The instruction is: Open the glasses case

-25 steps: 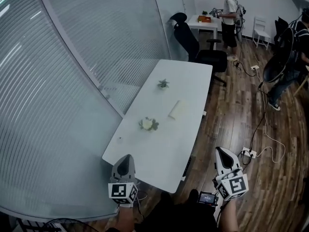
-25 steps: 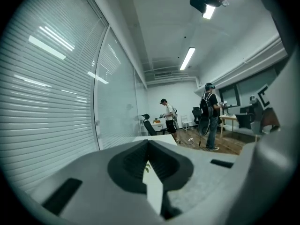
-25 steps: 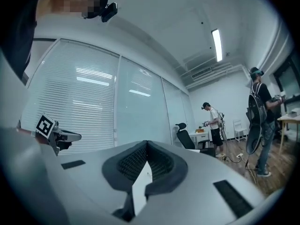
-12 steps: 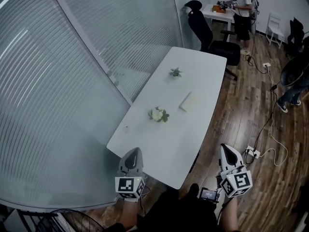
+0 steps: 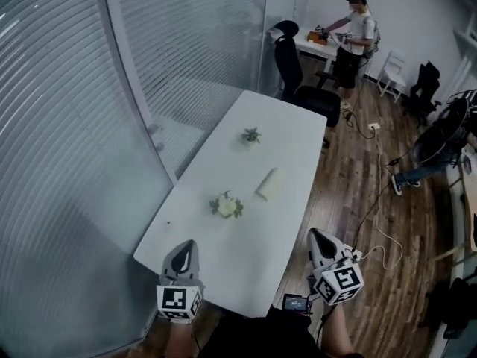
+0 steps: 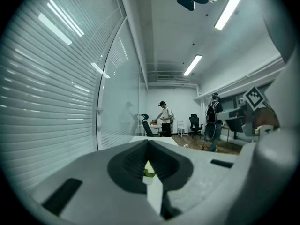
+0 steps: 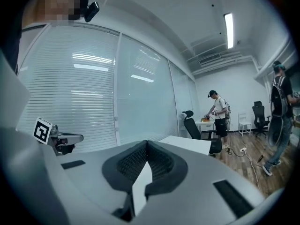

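Observation:
The glasses case, pale cream and closed, lies on the long white table right of its middle. Both grippers hang at the table's near end, far short of the case. My left gripper is over the near left corner, jaws together and empty. My right gripper is just off the table's right edge above the wood floor, also shut with nothing in it. In the left gripper view the jaws meet at the tips, and in the right gripper view the jaws do too.
A white-and-green flower ornament sits left of the case, a small plant farther back. A black office chair stands at the far end. A person works at a far desk. Cables run over the floor; a glass wall lines the left.
Both grippers and the view have shifted across the room; the table's near end now sits lower in view between the grippers. Both stay shut, and the case has not moved.

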The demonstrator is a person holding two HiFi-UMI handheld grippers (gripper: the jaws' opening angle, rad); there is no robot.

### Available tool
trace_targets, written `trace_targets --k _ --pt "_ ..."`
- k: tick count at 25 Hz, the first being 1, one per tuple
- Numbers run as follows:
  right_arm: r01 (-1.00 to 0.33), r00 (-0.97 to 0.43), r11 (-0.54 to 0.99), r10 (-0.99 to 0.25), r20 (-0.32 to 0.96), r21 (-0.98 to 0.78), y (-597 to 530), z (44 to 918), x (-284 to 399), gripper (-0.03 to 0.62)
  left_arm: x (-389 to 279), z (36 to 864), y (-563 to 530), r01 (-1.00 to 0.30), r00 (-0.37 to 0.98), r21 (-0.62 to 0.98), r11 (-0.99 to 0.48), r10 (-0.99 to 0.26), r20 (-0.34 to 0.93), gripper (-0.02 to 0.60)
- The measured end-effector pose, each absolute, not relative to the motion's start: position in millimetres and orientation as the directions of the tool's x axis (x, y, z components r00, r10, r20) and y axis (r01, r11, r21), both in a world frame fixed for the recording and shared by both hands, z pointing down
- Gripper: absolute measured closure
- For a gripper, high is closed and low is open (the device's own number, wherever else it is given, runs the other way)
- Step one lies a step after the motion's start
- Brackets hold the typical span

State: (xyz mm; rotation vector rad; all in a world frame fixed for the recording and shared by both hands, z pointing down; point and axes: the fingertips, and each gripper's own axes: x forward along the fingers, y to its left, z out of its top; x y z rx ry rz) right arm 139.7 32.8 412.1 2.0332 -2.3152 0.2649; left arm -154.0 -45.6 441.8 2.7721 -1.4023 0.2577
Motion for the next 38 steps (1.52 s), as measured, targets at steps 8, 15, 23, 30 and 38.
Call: trace_targets --k 8,15,23,30,38 --pt "-0.99 -0.136 0.127 -0.971 0.196 -0.058 -9.8 434.1 153.2 0.585 -130.9 469.1 -92.0 -0.788 0.604 -0.018 -0.616 -0.778 0.175 0.586" --pt "-0.98 -0.188 0.17 -0.958 0.217 -0.101 -65.7 475.6 207.7 0.585 -75.3 483.0 -126.1 -0.806 0.575 -0.036 -0.59 -0.797 0.184 0.588" --pt "-0.97 -0.224 0.197 -0.95 0.217 -0.14 -93.3 488.6 209.7 0.583 -70.7 482.6 -132.0 -0.824 0.54 -0.049 -0.564 -0.809 0.233 0.588" --pt "-0.964 -0.254 0.239 -0.957 0.14 -0.117 -108.5 485.0 206.4 0.399 -77.7 494.5 -133.2 -0.832 0.528 -0.034 -0.553 -0.809 0.258 0.586" --pt "-0.961 -0.277 0.268 -0.946 0.169 -0.072 -134.3 505.1 203.7 0.398 -89.1 503.6 -131.8 -0.848 0.498 -0.035 -0.529 -0.818 0.287 0.587"
